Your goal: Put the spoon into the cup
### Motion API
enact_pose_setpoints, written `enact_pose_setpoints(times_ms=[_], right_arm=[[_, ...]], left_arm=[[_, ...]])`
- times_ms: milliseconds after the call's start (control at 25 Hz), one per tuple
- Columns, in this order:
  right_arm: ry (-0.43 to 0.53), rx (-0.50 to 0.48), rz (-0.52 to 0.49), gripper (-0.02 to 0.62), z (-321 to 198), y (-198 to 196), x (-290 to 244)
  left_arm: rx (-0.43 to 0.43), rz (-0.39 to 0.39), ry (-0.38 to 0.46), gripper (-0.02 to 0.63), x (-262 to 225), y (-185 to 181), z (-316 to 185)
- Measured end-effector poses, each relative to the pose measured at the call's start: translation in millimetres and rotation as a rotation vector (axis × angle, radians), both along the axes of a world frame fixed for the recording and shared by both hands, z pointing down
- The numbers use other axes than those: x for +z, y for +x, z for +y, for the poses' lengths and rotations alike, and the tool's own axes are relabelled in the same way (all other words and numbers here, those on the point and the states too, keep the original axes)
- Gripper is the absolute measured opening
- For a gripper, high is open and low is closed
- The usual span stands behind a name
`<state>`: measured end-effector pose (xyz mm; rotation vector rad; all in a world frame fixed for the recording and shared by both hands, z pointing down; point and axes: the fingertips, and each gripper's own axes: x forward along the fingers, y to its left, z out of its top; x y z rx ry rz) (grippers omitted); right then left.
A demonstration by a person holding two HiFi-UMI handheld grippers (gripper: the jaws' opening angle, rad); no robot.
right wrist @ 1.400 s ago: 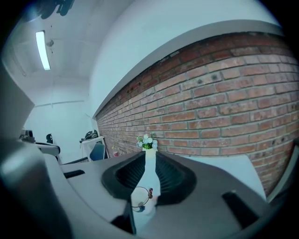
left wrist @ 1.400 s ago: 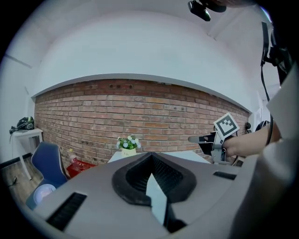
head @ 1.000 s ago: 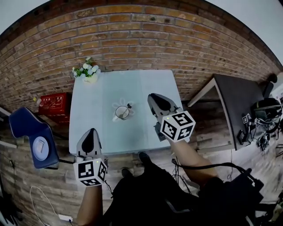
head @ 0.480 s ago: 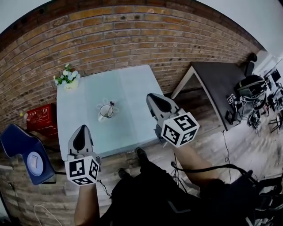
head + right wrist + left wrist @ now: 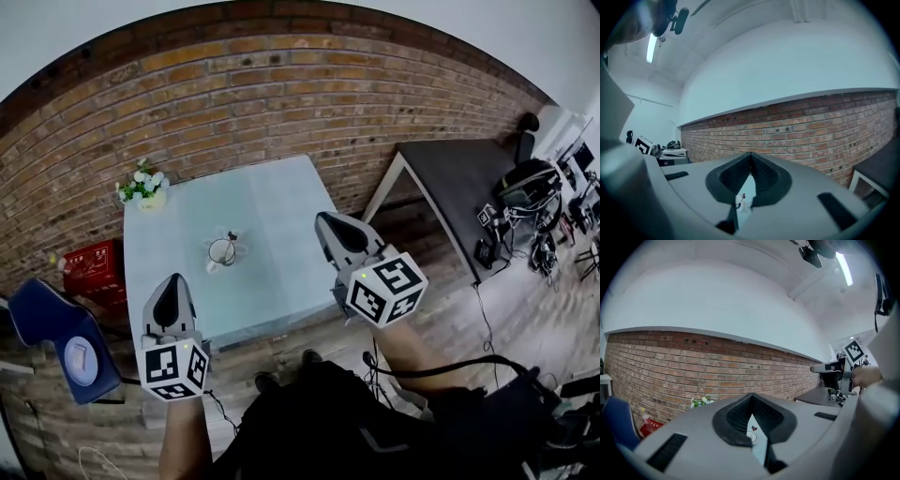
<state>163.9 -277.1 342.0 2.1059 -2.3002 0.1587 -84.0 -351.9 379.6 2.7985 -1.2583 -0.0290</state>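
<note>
The cup [image 5: 221, 252] stands near the middle of the pale table [image 5: 272, 216], left of centre in the head view, and the spoon [image 5: 232, 237] already stands in it, its dark handle poking up past the rim, so the task looks done. The left gripper [image 5: 172, 282] at lower left and the right gripper [image 5: 328, 223] right of centre both have their jaws closed tip to tip with nothing between them, and both are held off the near edge of the table, well apart from the cup. Little can go wrong from here. The main risk is the spoon's weight on the rim tipping a light cup, or a careless reach back in knocking it over. Compared with a second ago, the right gripper has pulled away from beside the cup and closed its jaws from slightly apart. The view has swung, so the table sits further left. Cup and spoon have not shifted on it.
</note>
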Motion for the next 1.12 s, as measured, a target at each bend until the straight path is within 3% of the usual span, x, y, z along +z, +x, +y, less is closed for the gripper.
enact_pose_setpoints(times_ms=[1120], right_arm=[[0.021, -0.041, -0.003, 0.018, -7.2, 38.4, -4.6]], left_arm=[[-0.105, -0.005, 0.009, 0.009, -18.9, 24.4, 8.8]])
